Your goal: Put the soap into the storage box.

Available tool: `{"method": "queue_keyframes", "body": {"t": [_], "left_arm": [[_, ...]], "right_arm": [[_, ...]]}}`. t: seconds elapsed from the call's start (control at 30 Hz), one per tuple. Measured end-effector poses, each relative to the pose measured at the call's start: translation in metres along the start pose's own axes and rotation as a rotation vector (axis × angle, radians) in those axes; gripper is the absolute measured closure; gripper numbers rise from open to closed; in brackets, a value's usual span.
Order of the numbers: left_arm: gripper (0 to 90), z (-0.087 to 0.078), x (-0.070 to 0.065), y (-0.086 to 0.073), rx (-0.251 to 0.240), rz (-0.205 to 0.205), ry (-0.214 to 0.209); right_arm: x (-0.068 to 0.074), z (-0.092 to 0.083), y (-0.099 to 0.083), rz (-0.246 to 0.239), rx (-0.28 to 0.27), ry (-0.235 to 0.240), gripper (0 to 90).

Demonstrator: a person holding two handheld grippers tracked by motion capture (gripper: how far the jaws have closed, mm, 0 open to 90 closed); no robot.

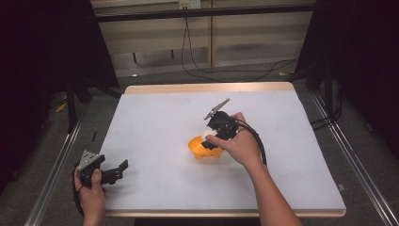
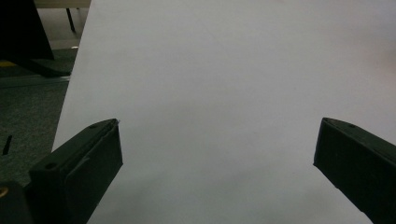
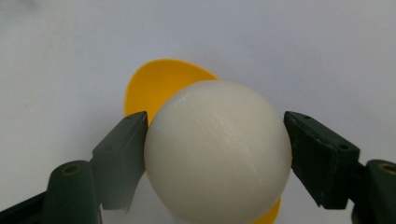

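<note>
Both jaws of my right gripper (image 3: 215, 158) clamp the white ball (image 3: 217, 151), hovering over the orange bowl (image 1: 203, 149) just below table (image 1: 155, 122) centre. At eight o'clock, my left gripper (image 1: 117, 170) rests spread wide, nothing in it.

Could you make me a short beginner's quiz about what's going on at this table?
1. True or false: the right gripper is clamped on a white ball.
2. Which colour is the bowl under the ball? A) blue B) orange C) green
3. In a few words, how do the left gripper jaws stand, and what is between them?

Key
1. True: both pads press the ball's sides.
2. B, orange.
3. Wide apart, with nothing between them but the bare white table; that gripper sits at the table's near left corner.
</note>
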State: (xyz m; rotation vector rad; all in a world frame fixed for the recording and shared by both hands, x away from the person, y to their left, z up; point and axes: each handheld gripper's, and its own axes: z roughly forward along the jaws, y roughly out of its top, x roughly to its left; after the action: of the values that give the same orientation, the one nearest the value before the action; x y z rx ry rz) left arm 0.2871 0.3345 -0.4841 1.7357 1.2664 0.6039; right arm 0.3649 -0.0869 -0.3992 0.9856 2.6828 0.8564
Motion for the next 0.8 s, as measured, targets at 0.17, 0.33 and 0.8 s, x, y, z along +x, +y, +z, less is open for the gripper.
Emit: {"method": "queue_keyframes", "body": {"t": [0.17,0.33,0.8], "left_arm": [[1.0,0.000,0.000,0.000,0.000,-0.001,0.002],[1.0,0.000,0.000,0.000,0.000,-0.001,0.001],[1.0,0.000,0.000,0.000,0.001,-0.001,0.001]], "right_arm": [[0.003,0.005,0.001,-0.006,0.011,-0.002,24.6],[0.005,0.009,0.003,-0.007,0.019,-0.005,24.6],[0.010,0.017,0.000,0.032,0.033,-0.019,24.5]]}}
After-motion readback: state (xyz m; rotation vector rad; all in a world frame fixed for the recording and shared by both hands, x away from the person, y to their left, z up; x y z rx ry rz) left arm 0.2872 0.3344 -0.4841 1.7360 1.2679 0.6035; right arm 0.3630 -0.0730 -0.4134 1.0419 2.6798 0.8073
